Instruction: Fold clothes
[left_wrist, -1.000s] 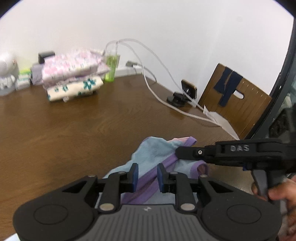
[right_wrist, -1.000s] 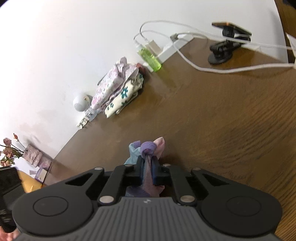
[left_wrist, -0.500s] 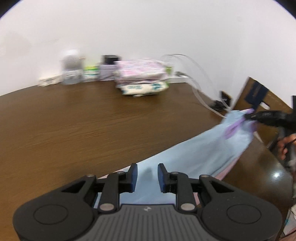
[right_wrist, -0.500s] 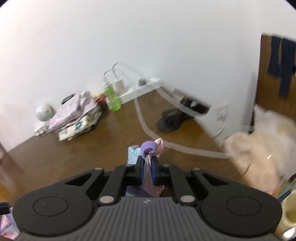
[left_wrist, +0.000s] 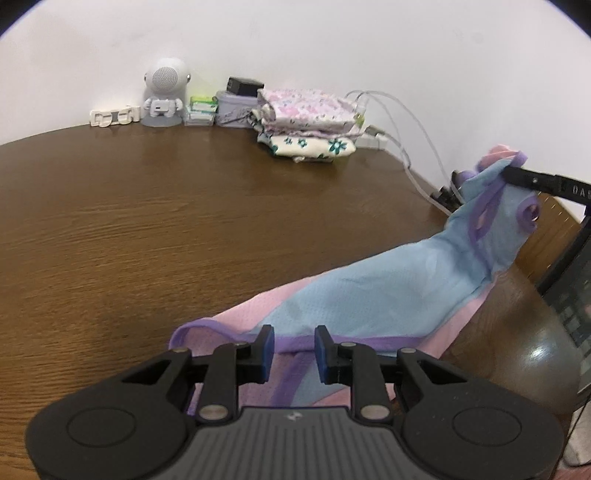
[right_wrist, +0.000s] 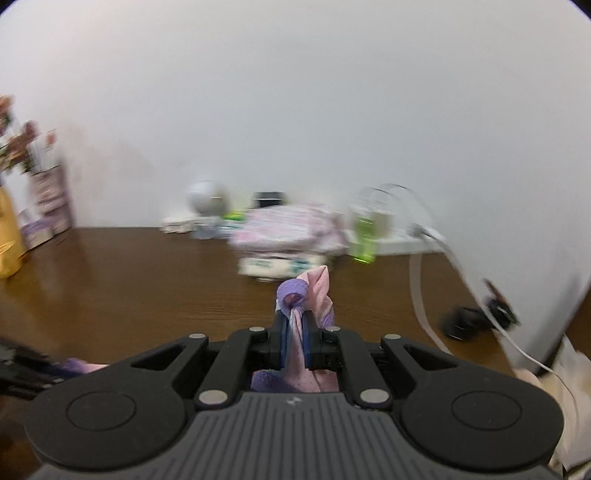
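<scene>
A light blue and pink garment with purple trim (left_wrist: 376, 291) stretches over the near right part of the brown table (left_wrist: 147, 221). My left gripper (left_wrist: 291, 349) is open, its blue pads on either side of the purple hem at the garment's near end. My right gripper (right_wrist: 293, 332) is shut on the bunched pink and purple far end of the garment (right_wrist: 310, 291) and holds it up above the table; it also shows in the left wrist view (left_wrist: 513, 173) at the right.
A stack of folded floral clothes (left_wrist: 306, 122) lies at the back by the wall, with a white robot-shaped speaker (left_wrist: 164, 92), small boxes, a green bottle (right_wrist: 364, 236) and white cables (left_wrist: 406, 122). A phone stand (right_wrist: 476, 314) and a wooden chair are at the right.
My right gripper lifted its end of the garment and swung to face the wall, and the garment spread out between both grippers. My left gripper stayed open at the hem.
</scene>
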